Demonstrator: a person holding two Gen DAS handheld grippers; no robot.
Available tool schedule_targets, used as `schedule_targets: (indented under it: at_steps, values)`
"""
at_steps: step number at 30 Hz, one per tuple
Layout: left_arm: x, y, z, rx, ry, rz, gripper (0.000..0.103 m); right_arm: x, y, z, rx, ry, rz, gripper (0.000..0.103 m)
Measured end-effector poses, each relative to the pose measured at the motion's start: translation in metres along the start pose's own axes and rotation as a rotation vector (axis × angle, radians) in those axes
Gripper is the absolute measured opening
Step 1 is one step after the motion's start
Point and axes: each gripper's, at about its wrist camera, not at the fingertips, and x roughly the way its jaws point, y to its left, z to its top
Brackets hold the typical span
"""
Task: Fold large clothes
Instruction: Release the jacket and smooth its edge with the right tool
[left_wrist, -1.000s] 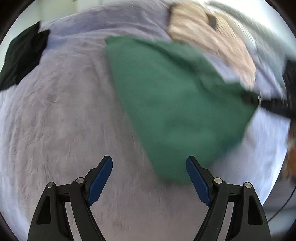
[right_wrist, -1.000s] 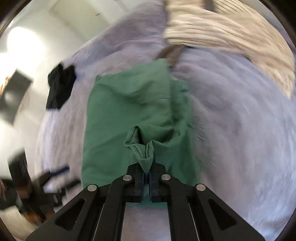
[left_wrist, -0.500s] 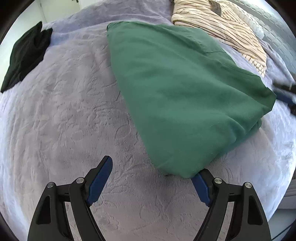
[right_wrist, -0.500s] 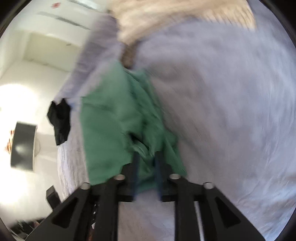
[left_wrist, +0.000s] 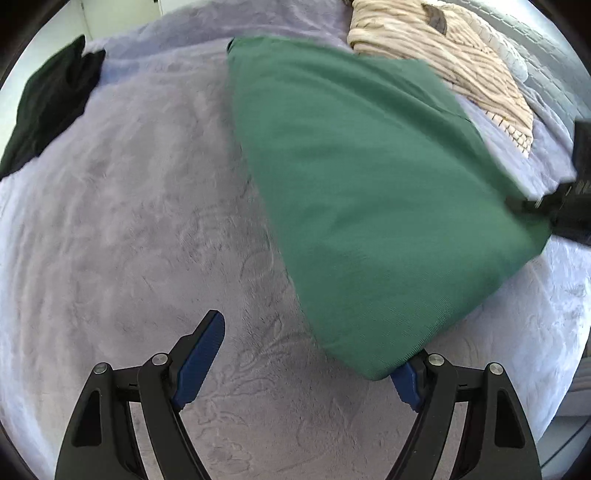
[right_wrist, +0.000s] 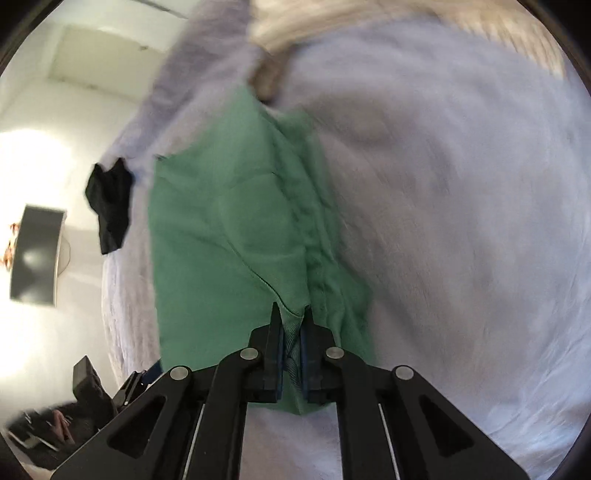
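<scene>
A large green garment (left_wrist: 362, 192) lies folded on a lilac bedspread (left_wrist: 140, 229). My left gripper (left_wrist: 314, 354) is open and empty; the garment's near corner lies over its right finger. My right gripper (right_wrist: 291, 325) is shut on the garment's near edge (right_wrist: 293, 332); the rest of the green garment (right_wrist: 229, 229) stretches away from it. The right gripper also shows in the left wrist view (left_wrist: 554, 210) at the garment's far right corner.
A black garment (left_wrist: 48, 103) lies at the bed's far left, also in the right wrist view (right_wrist: 110, 206). A beige striped garment (left_wrist: 443, 62) lies at the far right. The bed edge and floor (left_wrist: 569, 406) are at the lower right.
The right gripper let go of the garment's edge half a second ago and has shut on it again. The garment's near corner has slid further over my left gripper's right finger.
</scene>
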Motion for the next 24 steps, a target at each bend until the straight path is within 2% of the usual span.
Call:
schedule_targets:
  at_steps: [3, 6, 8, 10, 11, 12, 13, 17, 20, 23, 24]
  values:
    - [0.002, 0.002, -0.006, 0.001, 0.016, -0.003, 0.083, 0.028, -0.020, -0.008, 0.004, 0.028, -0.012, 0.007]
    - [-0.004, 0.011, -0.012, -0.010, 0.057, -0.042, 0.083, 0.023, -0.032, -0.012, 0.062, 0.004, 0.065, 0.007]
    - [-0.014, 0.017, -0.016, 0.001, 0.079, -0.051, 0.083, 0.011, -0.034, -0.015, 0.076, 0.000, 0.064, 0.013]
    - [-0.026, 0.027, -0.017, -0.009, 0.086, -0.067, 0.083, -0.012, -0.029, -0.018, 0.048, -0.038, 0.008, 0.030]
    - [-0.033, 0.032, -0.014, -0.031, 0.078, -0.072, 0.083, -0.022, -0.027, -0.019, 0.031, -0.061, -0.015, 0.035]
    - [-0.040, 0.040, -0.008, -0.062, 0.061, -0.073, 0.083, -0.037, -0.022, -0.019, -0.003, -0.099, -0.042, 0.047]
    - [-0.042, 0.045, -0.002, -0.086, 0.046, -0.068, 0.083, -0.049, -0.015, -0.014, -0.044, -0.138, -0.062, 0.054]
    - [-0.038, 0.060, 0.041, -0.194, -0.032, -0.038, 0.083, -0.053, 0.010, 0.023, -0.116, -0.167, -0.043, 0.055]
    - [-0.021, 0.051, 0.067, -0.232, -0.060, -0.014, 0.083, -0.033, 0.029, 0.059, -0.149, -0.172, -0.042, 0.055]
    - [-0.007, 0.044, 0.082, -0.264, -0.068, -0.025, 0.083, 0.002, 0.046, 0.098, -0.146, -0.152, -0.034, 0.054]
    - [-0.005, 0.044, 0.083, -0.273, -0.065, -0.026, 0.083, 0.010, 0.048, 0.107, -0.144, -0.145, -0.049, 0.036]
